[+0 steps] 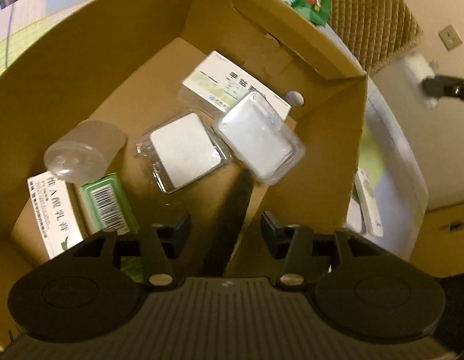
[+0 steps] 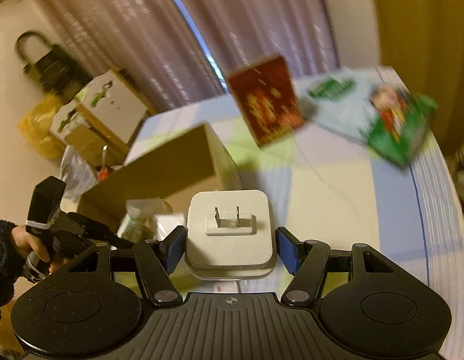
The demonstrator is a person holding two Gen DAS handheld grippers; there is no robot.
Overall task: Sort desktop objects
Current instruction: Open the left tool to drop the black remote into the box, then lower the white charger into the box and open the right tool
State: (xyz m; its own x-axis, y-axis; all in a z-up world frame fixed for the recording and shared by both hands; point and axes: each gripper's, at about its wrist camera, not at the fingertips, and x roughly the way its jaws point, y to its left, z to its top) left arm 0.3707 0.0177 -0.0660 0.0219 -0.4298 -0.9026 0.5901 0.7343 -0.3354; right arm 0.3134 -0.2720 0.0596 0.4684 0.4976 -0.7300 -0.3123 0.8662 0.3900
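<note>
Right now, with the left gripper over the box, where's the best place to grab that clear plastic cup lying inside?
Probably across its round side wall. The cup lies on its side in the cardboard box, partly resting on a white carton, so come straight down from above. The left gripper has its jaws open and empty, and would likely need to open wider.

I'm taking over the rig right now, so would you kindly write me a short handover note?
Left tool: open and unloaded, over the cardboard box.
Right tool: white charger sits between its pads; a gap shows on the right, so the grip is unclear.
Done: cup, green box, packets and cartons lie in the box.
Left: box the charger, then the red box and others on the table.
</note>
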